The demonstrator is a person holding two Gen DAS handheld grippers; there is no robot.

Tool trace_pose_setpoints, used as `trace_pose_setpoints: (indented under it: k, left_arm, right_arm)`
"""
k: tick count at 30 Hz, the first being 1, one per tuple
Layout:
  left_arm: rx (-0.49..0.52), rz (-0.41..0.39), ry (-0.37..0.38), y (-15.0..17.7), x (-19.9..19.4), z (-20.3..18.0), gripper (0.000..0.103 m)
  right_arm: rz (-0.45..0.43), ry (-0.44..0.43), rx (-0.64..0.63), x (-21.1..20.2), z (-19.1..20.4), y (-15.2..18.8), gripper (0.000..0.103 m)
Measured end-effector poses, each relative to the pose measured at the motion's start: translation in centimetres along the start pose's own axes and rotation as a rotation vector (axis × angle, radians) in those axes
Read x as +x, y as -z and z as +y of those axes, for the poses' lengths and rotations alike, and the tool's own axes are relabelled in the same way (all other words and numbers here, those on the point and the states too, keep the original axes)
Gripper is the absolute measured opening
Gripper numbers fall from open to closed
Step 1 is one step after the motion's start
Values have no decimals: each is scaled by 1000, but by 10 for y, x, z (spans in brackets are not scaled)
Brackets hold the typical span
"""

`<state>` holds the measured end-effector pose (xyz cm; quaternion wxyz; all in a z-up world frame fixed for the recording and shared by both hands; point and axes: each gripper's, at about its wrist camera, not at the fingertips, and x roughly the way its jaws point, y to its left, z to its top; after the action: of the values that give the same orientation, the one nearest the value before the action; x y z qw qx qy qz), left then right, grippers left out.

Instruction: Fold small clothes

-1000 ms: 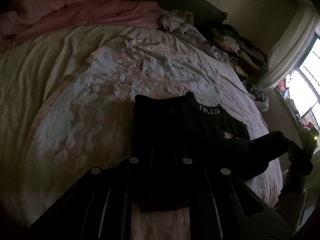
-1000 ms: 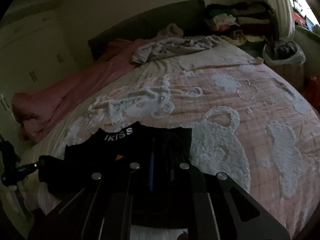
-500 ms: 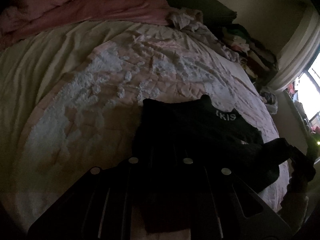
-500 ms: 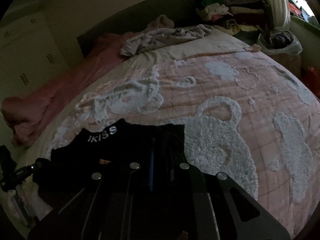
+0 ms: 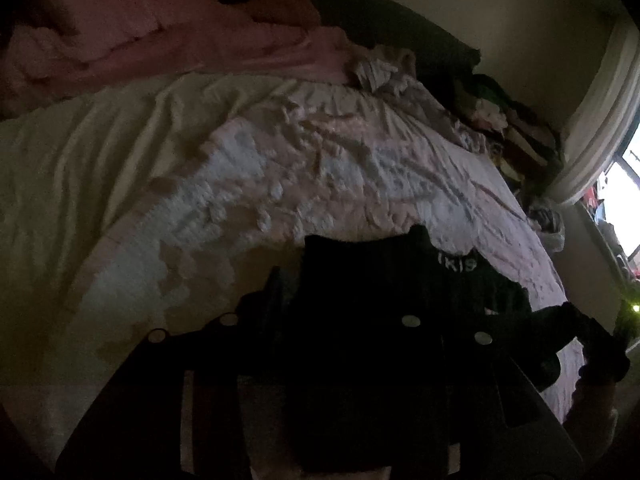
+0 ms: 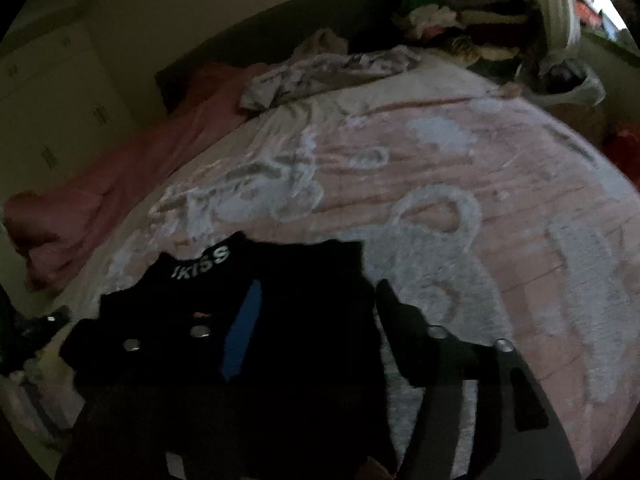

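A small black garment (image 5: 380, 272) with white lettering lies flat on the pink quilt (image 5: 280, 184) near the bed's front edge. My left gripper (image 5: 348, 284) is over its left part, jaws opening, cloth lying between the spread fingers without being pinched. In the right wrist view the same garment (image 6: 280, 280) lies under my right gripper (image 6: 316, 296), whose jaws are also opening; its blue pad (image 6: 244, 328) stands clear of the cloth. The right gripper's dark body (image 5: 600, 344) shows at the garment's right end in the left wrist view.
A pink blanket (image 5: 160, 48) is bunched along the far side of the bed. A crumpled grey-white garment (image 6: 320, 76) lies near the dark headboard. Piled clothes (image 6: 460, 12) and a white bag (image 6: 568, 80) stand beyond the bed, by a bright window (image 5: 624, 200).
Both grippers were shut on the black garment and now stand with fingers spread. The garment has dropped flat onto the quilt. The right gripper has sunk a little.
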<state>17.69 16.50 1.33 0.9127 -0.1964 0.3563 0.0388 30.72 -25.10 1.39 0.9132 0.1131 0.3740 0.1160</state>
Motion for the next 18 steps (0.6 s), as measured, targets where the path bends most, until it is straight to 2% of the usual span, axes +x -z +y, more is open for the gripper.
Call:
trace_pose_setpoints:
  k: [5, 8, 14, 18]
  left_arm:
    - [22, -13, -9, 5, -19, -1, 29]
    - [44, -4, -13, 14, -26, -5, 31]
    - [69, 49, -1, 36, -34, -10, 47]
    - [83, 91, -9, 47, -26, -14, 51]
  right_arm:
    - [-34, -1, 1, -15, -4, -2, 62]
    - [-54, -10, -21, -27, 1, -2, 67]
    - [-64, -39, -77, -46, 17, 7, 81]
    - [-29, -43, -97, -44, 24, 17, 85]
